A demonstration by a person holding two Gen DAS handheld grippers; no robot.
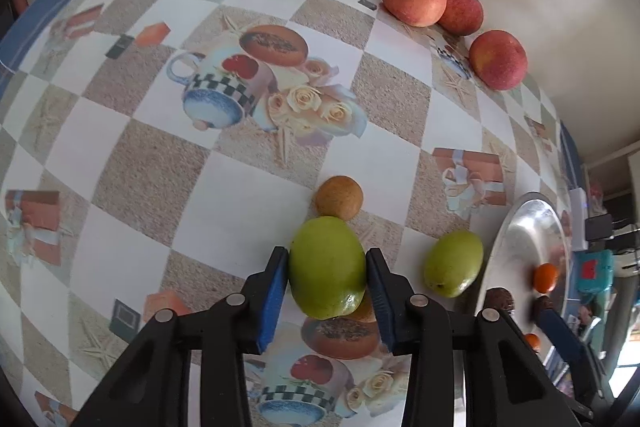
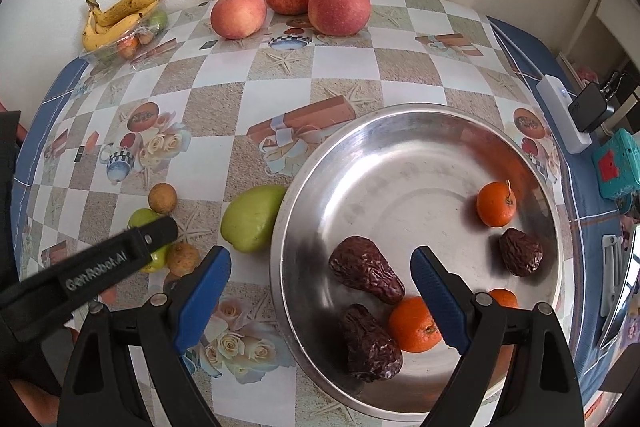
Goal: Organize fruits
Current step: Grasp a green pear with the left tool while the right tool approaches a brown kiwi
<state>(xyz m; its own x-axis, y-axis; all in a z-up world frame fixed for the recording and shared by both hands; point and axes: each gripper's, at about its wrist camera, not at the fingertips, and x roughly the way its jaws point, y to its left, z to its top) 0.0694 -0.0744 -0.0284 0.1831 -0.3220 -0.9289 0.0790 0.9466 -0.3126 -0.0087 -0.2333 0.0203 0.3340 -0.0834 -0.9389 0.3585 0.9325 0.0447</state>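
My left gripper [image 1: 327, 269] is shut on a green fruit [image 1: 326, 267]; both blue pads touch its sides. A small brown fruit [image 1: 339, 197] lies just beyond it and another is half hidden under it. A second green fruit [image 1: 453, 263] lies to the right beside the steel bowl [image 1: 516, 227]. My right gripper [image 2: 320, 291] is open and empty over the near rim of the steel bowl [image 2: 360, 147], which holds three dark dates [image 2: 366, 269] and three small oranges [image 2: 496, 203]. The left gripper also shows in the right wrist view [image 2: 154, 233].
Three red apples [image 2: 338, 6] sit at the table's far edge by the wall. A clear tray with bananas [image 2: 120, 15] stands at the far left. A white box [image 2: 562, 115] and a black adapter [image 2: 592, 109] lie at the right edge.
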